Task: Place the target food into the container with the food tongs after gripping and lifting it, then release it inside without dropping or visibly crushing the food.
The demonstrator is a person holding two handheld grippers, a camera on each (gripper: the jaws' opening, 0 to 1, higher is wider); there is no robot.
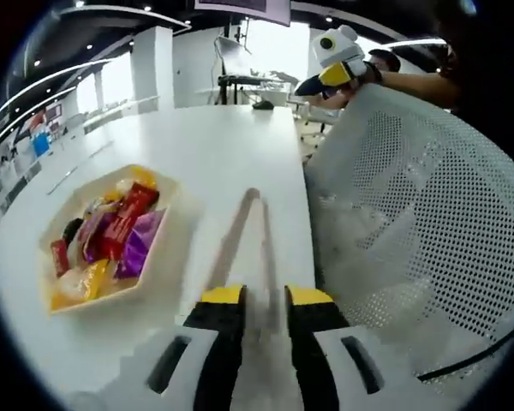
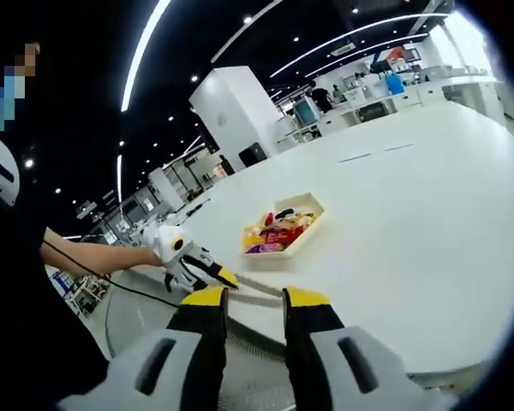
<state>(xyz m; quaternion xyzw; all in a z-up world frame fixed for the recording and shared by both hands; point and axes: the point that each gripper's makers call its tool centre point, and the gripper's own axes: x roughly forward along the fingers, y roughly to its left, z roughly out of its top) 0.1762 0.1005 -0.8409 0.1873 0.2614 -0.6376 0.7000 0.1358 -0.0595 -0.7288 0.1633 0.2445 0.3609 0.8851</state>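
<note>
Big white bench in a bright open office. Left claw clamps the tongs; the snack tray sits left of it. Right claw is apart, empty.

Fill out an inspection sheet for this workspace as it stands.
Surface: white table, wide and mostly bare.
Job's things: cream tray holding wrapped snacks, red, purple and yellow; food tongs held in the left gripper, arms pointing out over the table, nothing between their tips.
Clutter: nothing seen on the table beyond the tray.
Grippers: left gripper shut on the food tongs; right gripper open, empty, in the air off the table edge.
Cables: thin dark cable running along the person's forearm.
Surroundings: white mesh chair back beside the table; open hall with ceiling light strips, desks farther off.
</note>
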